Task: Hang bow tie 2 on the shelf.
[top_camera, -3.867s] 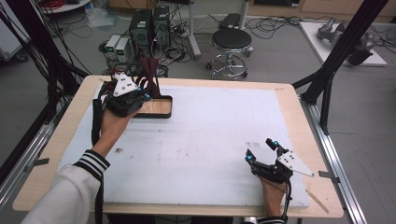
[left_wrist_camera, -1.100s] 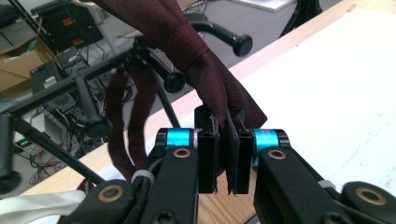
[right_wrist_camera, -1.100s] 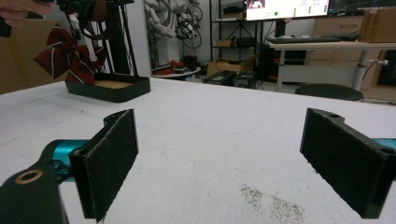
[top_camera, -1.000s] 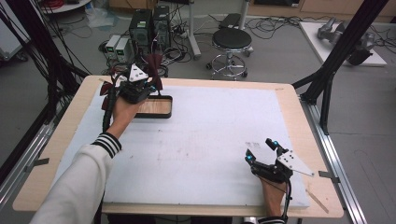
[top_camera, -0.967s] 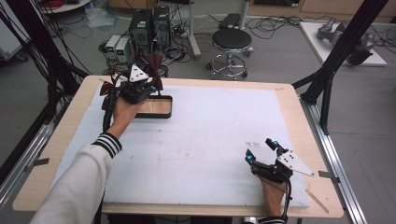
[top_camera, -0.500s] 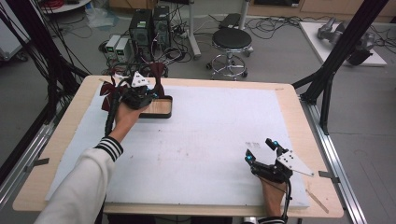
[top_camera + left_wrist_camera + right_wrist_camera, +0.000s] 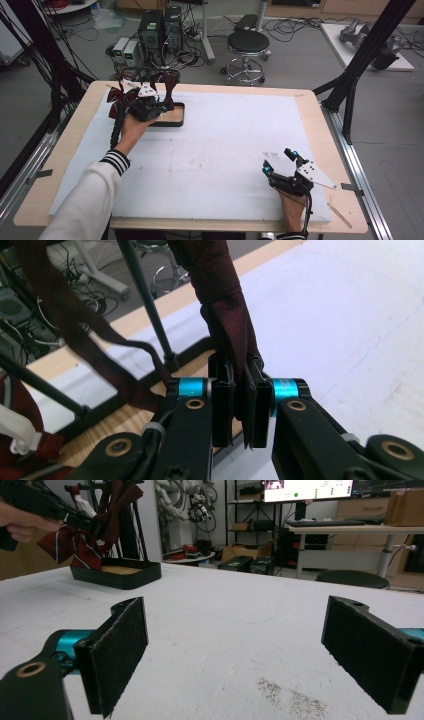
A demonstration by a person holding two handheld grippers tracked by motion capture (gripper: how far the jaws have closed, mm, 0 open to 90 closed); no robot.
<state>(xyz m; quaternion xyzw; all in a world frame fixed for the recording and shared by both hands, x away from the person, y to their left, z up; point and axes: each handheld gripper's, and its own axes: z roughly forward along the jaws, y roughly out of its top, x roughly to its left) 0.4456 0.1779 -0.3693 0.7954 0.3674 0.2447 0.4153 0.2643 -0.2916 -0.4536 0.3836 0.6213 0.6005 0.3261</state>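
Observation:
A dark red strap hangs from a small black rack over a black tray with a wooden floor at the table's far left. My left gripper is at the rack; in the left gripper view its jaws are shut on the strap's lower end. A dark red bow tie with white stripes hangs just left of it, also seen as the bow tie. My right gripper rests on the white mat near the front right, its jaws wide open with nothing between them.
A white mat covers most of the wooden table. The rack's thin post rises from the tray right beside the held strap. A black stool and computer boxes stand on the floor beyond the far edge.
The left gripper rose from the tray to the rack, then came down a little toward the tray with the strap in its jaws. The right gripper has stayed put.

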